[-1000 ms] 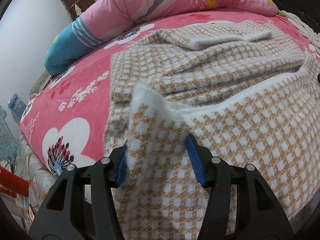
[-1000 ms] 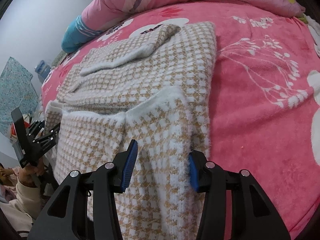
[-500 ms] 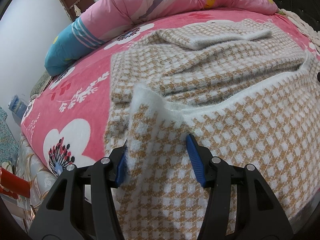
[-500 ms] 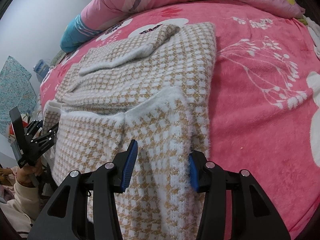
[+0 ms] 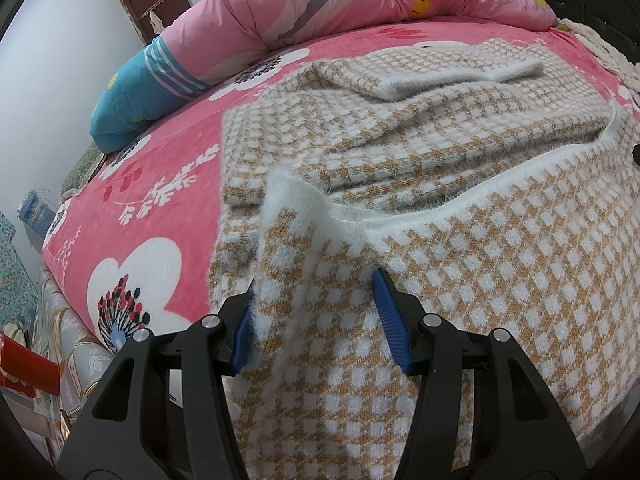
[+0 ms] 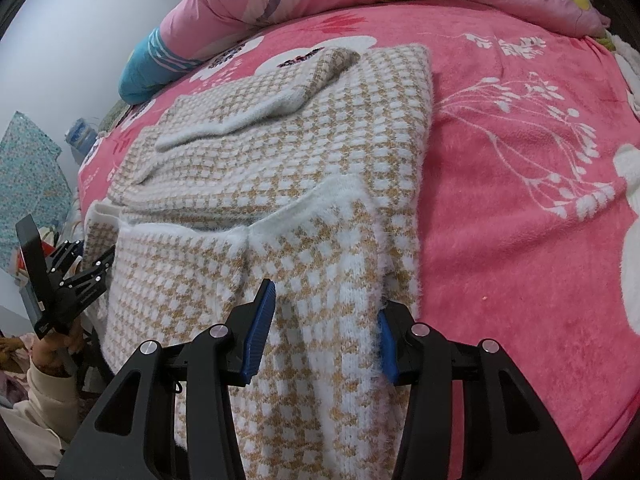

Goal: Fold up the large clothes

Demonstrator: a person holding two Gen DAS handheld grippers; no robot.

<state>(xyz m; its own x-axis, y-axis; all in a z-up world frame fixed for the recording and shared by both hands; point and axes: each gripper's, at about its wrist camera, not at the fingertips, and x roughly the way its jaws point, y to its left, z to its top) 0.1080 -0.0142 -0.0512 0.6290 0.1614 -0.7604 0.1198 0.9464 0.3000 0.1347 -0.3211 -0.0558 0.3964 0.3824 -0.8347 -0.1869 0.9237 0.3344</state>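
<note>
Sweater hem on bed | I am gripping it with left gripper and right gripper, both clenched on knit, readying fold upward.

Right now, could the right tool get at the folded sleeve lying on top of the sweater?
Probably yes: the folded sleeve lies uncovered farther up the sweater, nothing between. But the right tool straddles the sweater's raised hem.

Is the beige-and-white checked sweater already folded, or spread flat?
Partly folded: the beige-and-white checked sweater has a sleeve laid across it, near hem lifted.
</note>
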